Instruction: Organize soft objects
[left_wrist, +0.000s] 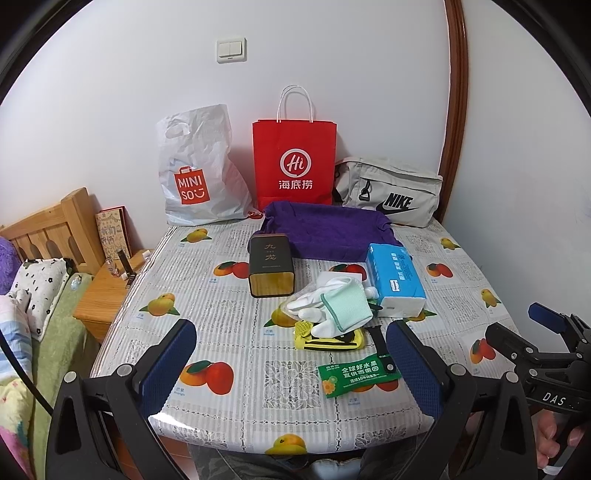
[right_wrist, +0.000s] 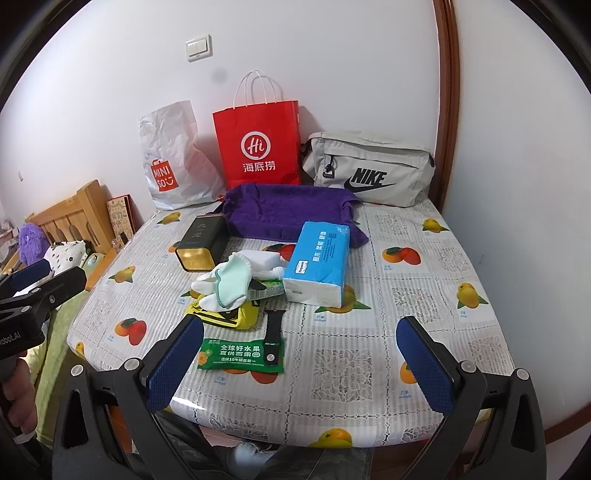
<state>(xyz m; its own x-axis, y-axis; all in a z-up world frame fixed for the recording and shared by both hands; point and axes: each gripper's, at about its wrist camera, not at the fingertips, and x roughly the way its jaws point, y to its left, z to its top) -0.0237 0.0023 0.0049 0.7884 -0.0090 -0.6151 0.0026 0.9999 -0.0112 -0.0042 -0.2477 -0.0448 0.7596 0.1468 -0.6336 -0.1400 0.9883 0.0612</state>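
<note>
Nothing sorted yet; both the left claw (left_wrist: 291, 354) and right claw (right_wrist: 301, 350) gape wide, empty; next, likely reach ahead for the white gloves (left_wrist: 325, 306).

Tablecloth (left_wrist: 236, 325): glossy plastic, glare at near edge. Purple towel (left_wrist: 332, 232) — matt, fuzzy cloth. Tissue pack (right_wrist: 317, 258): shiny plastic wrap. Red bag (right_wrist: 258, 147) — smooth paper. Headboard (left_wrist: 48, 229): varnished wood. Mint sock (left_wrist: 347, 306): ribbed knit.

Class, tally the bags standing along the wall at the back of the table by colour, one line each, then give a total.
Red paper bag with white handles: 1
White plastic Miniso bag: 1
Grey fabric Nike bag: 1
Total: 3
</note>
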